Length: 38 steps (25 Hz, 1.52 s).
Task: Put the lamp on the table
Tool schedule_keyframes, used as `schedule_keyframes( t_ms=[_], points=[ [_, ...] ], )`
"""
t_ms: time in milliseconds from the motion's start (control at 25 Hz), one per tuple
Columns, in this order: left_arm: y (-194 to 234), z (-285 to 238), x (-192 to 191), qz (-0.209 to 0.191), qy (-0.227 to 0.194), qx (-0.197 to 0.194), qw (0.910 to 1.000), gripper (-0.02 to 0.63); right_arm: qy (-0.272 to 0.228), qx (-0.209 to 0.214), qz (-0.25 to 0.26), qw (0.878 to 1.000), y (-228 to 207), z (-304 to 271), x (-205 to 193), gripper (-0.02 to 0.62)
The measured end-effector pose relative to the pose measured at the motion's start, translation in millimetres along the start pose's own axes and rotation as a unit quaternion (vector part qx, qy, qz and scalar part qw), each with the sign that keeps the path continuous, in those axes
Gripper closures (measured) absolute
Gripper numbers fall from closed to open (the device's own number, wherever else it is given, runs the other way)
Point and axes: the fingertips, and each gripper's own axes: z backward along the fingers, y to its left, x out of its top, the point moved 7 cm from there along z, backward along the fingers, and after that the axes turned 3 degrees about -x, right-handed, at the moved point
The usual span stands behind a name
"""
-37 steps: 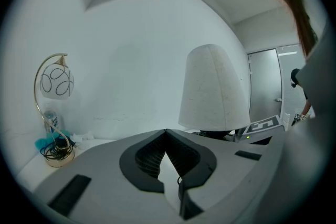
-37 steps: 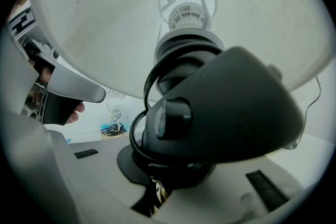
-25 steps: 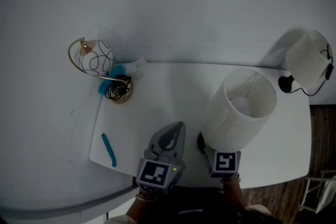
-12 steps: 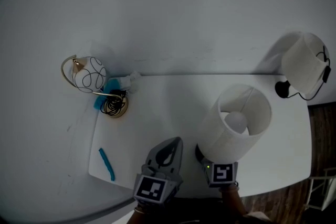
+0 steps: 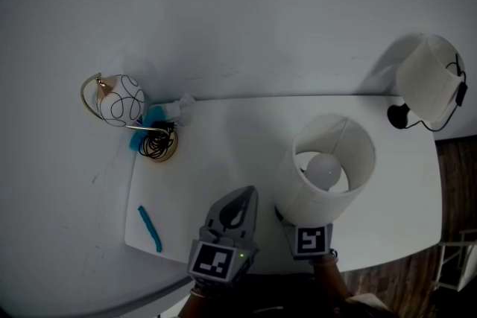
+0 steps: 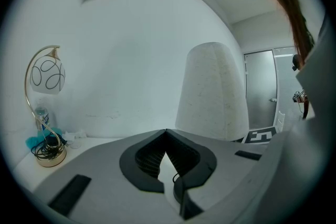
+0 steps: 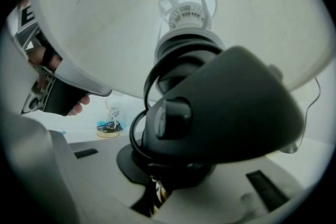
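Note:
The lamp has a white drum shade [image 5: 322,176] with a bulb [image 5: 324,170] showing through its open top, and a black base [image 7: 226,113] with a round switch and a coiled black cord. My right gripper [image 5: 289,217] is shut on that base at the near edge of the white table [image 5: 223,138]; its fingertips are hidden under the shade. Whether the base rests on the table I cannot tell. My left gripper [image 5: 248,194] is shut and holds nothing, just left of the lamp. In the left gripper view the shade [image 6: 212,92] rises behind the closed jaws of the left gripper [image 6: 165,131].
A globe lamp on a gold arc [image 5: 119,100] with a cord-wrapped base [image 5: 156,147] stands at the table's back left corner. Another white-shaded lamp [image 5: 428,82] leans at the back right. A blue strip [image 5: 149,229] lies near the front left edge.
The lamp in my right gripper has tipped more upright and shifted slightly left, so the bulb now shows through the shade's top. My left gripper has kept its place.

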Motion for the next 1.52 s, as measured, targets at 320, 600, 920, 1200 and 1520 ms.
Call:
schedule_keyframes(
  t_ms=[320, 600, 920, 1200, 1520],
  points=[
    [-4.2, 2.3, -0.6, -0.001, 0.000, -0.007, 1.0000, 0.614, 0.013, -0.009, -0.009, 1.000, 3.9, 5.5, -7.0, 0.557],
    [-6.4, 5.0, 2.0, -0.003, -0.004, -0.011, 0.9999, 0.614, 0.087, -0.006, -0.020, 0.996, 15.8, 19.7, -25.6, 0.548],
    [-7.5, 7.0, 2.8, -0.004, -0.007, -0.015, 0.9999, 0.614, 0.062, -0.009, -0.013, 0.998, 16.0, 18.2, -27.9, 0.545],
    [-5.2, 8.9, 1.6, -0.004, -0.010, -0.015, 0.9998, 0.614, 0.068, -0.014, -0.012, 0.998, 16.9, 21.1, -31.1, 0.540],
    [-6.3, 14.5, 2.6, -0.006, -0.015, -0.022, 0.9996, 0.614, 0.083, -0.021, -0.013, 0.996, 18.3, 25.5, -35.4, 0.540]
  ],
)
